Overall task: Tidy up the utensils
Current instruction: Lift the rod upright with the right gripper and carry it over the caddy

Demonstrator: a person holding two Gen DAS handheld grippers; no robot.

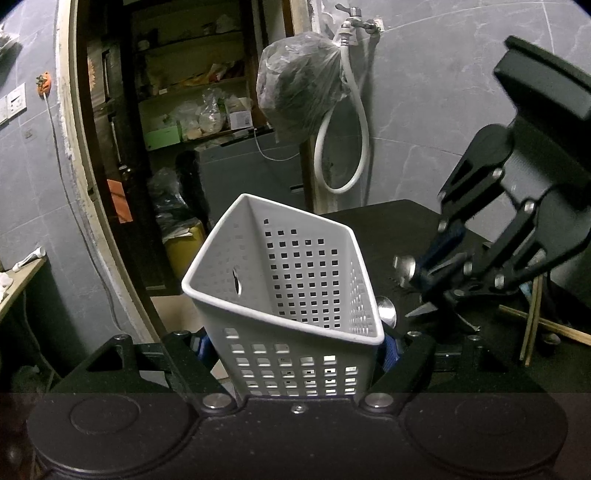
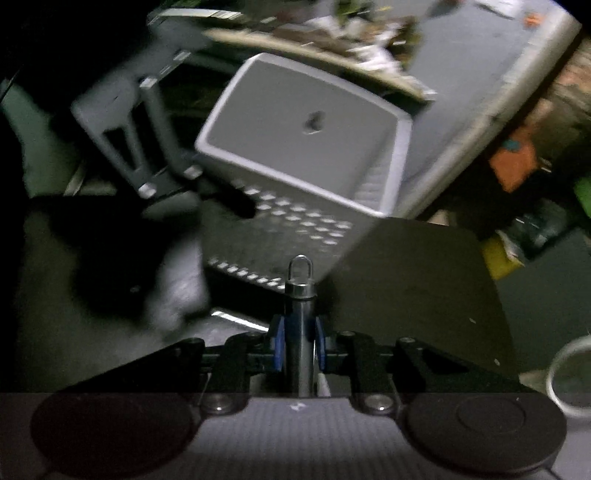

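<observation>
Room: From my left wrist view I see grey tiled walls, a doorway opening onto cluttered shelves (image 1: 192, 81), and a tap (image 1: 356, 18) with a white hose (image 1: 354, 122) and a tied plastic bag (image 1: 301, 83) hanging off it.
Desk: A dark desk (image 1: 388, 221) carries the work; the right wrist view shows its bare black top (image 2: 417, 280) more plainly.
Basket: The white perforated basket (image 1: 291, 291) is tilted, its open mouth towards my left camera, at the desk's near edge.
Left gripper: My left gripper (image 1: 295, 350) is clamped on the basket's lower part, blue pads pressed against both sides.
Right gripper: In the left view my right gripper (image 1: 428, 273) hangs just to the right of the basket, clenched on a metal utensil handle (image 1: 404, 267); a pointed blade tip juts out below it.
Only in right view: The handle (image 2: 300, 314) runs up between my right fingers (image 2: 277, 341), ending in a small hanging loop that points at the basket (image 2: 306, 147). This view is blurred, and shows the left gripper (image 2: 207, 195) from outside, gripping the basket's side.
Only in left view: A spoon (image 1: 386, 312) lies just behind the basket's right corner, and wooden chopsticks (image 1: 532, 317) lie crossed on the desk further right.
</observation>
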